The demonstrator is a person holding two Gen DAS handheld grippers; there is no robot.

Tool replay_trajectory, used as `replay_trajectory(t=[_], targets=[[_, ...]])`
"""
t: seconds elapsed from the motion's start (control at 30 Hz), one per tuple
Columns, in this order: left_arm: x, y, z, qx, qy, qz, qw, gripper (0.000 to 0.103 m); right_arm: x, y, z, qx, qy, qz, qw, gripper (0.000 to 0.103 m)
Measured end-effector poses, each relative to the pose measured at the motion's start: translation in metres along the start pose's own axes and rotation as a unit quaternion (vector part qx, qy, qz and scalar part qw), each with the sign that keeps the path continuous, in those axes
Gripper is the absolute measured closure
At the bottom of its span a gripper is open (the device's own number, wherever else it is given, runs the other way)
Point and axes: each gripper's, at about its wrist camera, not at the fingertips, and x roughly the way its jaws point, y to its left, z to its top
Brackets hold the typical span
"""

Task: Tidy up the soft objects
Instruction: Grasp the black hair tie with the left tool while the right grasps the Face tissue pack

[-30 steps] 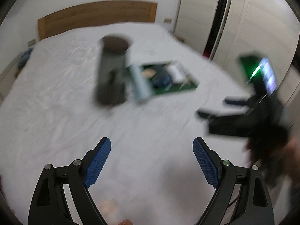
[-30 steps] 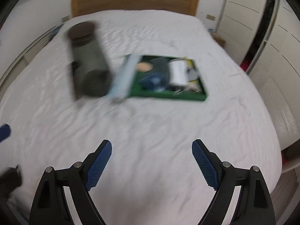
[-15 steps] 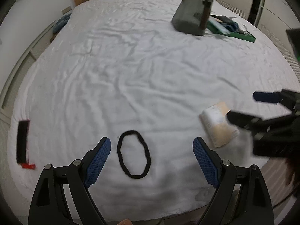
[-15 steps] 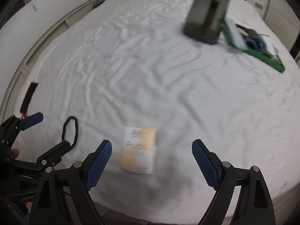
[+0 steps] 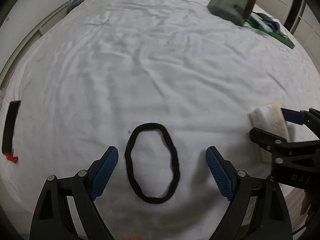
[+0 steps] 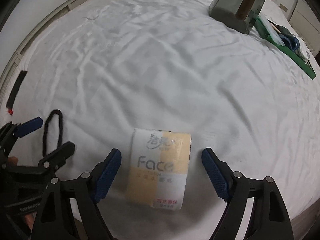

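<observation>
A white bed sheet [image 5: 160, 64] is being shown wrinkled and spread beneath and ahead of both claws, filling most of each view. Far ahead and to the right of both claws, a grey translucent container [image 6: 238, 4] is being seen standing on the sheet, with a green tray [image 6: 290, 54] of mixed items lying just beside it, further right. The tissue pack [image 6: 160, 168], printed with "Face", is being framed between the fingers of the right gripper [image 6: 161, 174], whose jaws are being held wide apart on either side of it, gripping nothing; whether a pad is brushing the pack cannot be told. In the left wrist view, the same pack [image 5: 268, 122] is being seen to the right, partly covered by the other claw. The black hair band [image 5: 152, 166], an oval loop, is being seen lying flat between the fingers of the left gripper [image 5: 162, 174], which is being held wide open and empty, its pads apart from the loop. A narrow black strip [image 5: 9, 128] with a red end is being seen well to the left of both claws, near the sheet's edge.
</observation>
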Motion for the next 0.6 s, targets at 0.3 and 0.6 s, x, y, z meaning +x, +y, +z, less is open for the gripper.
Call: replay_trajectory(t=[0.3, 0.6], targets=[[0.014, 0.011, -0.007, -0.019, 0.017, 0.008, 0.9996, 0.020, 0.019, 0.005, 0.002, -0.020, 0.008, -0.012, 1.000, 0.048], [0.010, 0.000, -0.003, 0.002, 0.025, 0.022, 0.9995, 0.096, 0.009, 0.010, -0.003, -0.037, 0.003, -0.017, 0.999, 0.052]])
